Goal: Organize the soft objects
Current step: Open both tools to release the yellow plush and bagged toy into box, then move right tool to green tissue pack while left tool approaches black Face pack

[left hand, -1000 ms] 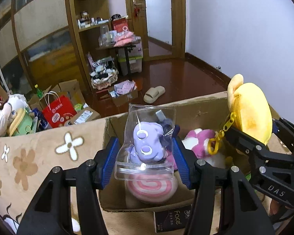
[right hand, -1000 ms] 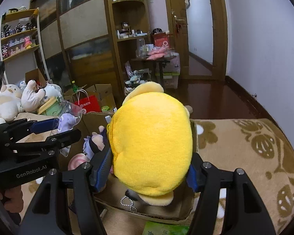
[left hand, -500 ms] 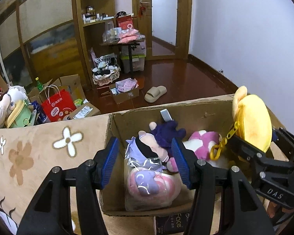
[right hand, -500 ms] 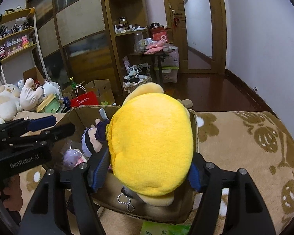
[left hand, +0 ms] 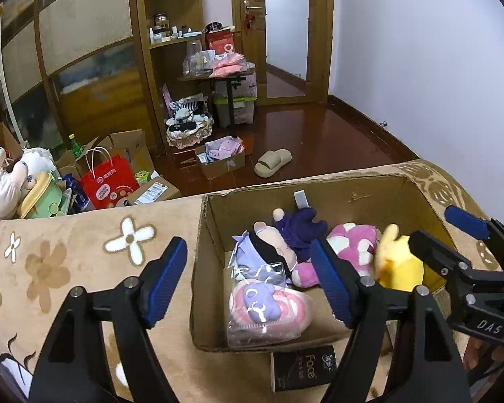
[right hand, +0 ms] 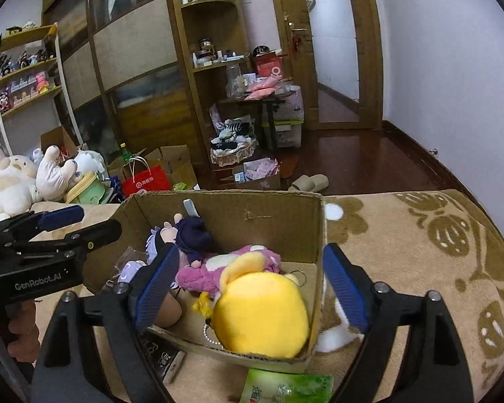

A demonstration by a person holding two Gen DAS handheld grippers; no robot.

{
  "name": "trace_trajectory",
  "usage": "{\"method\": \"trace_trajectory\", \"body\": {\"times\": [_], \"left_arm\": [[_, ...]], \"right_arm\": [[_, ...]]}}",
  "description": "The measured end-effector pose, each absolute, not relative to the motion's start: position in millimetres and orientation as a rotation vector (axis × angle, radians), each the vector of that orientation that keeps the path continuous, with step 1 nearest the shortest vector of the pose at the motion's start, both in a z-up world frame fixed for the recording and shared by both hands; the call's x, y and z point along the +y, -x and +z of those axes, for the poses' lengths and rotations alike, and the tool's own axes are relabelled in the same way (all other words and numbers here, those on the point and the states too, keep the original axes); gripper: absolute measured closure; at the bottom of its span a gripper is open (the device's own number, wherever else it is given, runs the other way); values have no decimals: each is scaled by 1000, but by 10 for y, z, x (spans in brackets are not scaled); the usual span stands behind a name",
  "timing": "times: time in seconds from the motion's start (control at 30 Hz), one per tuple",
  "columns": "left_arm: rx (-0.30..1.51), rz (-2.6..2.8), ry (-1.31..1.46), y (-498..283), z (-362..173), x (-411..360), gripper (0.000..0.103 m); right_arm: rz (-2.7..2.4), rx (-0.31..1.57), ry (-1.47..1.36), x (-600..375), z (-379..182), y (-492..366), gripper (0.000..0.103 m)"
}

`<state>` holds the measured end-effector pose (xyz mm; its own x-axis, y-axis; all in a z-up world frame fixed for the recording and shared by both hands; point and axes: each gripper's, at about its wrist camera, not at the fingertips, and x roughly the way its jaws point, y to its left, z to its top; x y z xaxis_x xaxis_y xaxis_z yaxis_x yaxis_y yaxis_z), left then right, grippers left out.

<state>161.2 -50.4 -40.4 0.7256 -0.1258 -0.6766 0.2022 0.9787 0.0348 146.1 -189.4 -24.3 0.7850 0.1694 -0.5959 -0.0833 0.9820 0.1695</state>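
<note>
The yellow plush is now lying inside the cardboard box, in its near right corner against the right wall; a second ago it was clamped in the right tool above the box. That tool is now standing wide apart, holding nothing, its blue pads straddling the plush without touching it. The bagged purple toy, held up in the left tool a second ago, is lying in the box's near left corner on a pink striped plush. The left tool is also gaping wide and empty over the box's left wall. Behind these, a doll with black hair, a dark purple plush and a pink and white plush are resting against one another in the middle of the box. The box is sitting on a tan bed cover with flower patterns, a black packet touching its near wall and a green packet just beside its near right corner.
</note>
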Motion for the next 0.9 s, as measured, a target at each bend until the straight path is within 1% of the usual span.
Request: {"method": "trace_trajectory", "body": {"times": [0.07,0.1,0.17,0.2,0.5,0.53,0.57,0.6,0.9], "left_arm": [[737,-178,-107,-1571,-377,-488,25],[737,-178,-105,-1559,-364,-487,25],[738,-179,-99,-1507,-332,-469,21],[737,-179,-97,-1476,-313,-463,21],[735,-179,-105,-1150,-209,-430,19],[736,-177,-108,-1118,-199,-429,18],[737,-175,-110,-1083,-186,-427,12],[733,-172,-111,-1050,-168,-430,8],[732,-193,-112,-737,-91,-456,8]], "right_arm": [[132,649,-143,-1914,-205,-1424,7],[129,647,-142,-1918,-182,-1397,4],[123,640,-141,-1919,-146,-1349,1],[120,637,-140,-1923,-131,-1329,0],[99,629,-118,-1901,9,-1105,0],[97,628,-117,-1893,26,-1077,0],[95,626,-117,-1892,40,-1052,0],[95,624,-115,-1890,53,-1020,0],[80,606,-114,-1905,188,-731,0]]}}
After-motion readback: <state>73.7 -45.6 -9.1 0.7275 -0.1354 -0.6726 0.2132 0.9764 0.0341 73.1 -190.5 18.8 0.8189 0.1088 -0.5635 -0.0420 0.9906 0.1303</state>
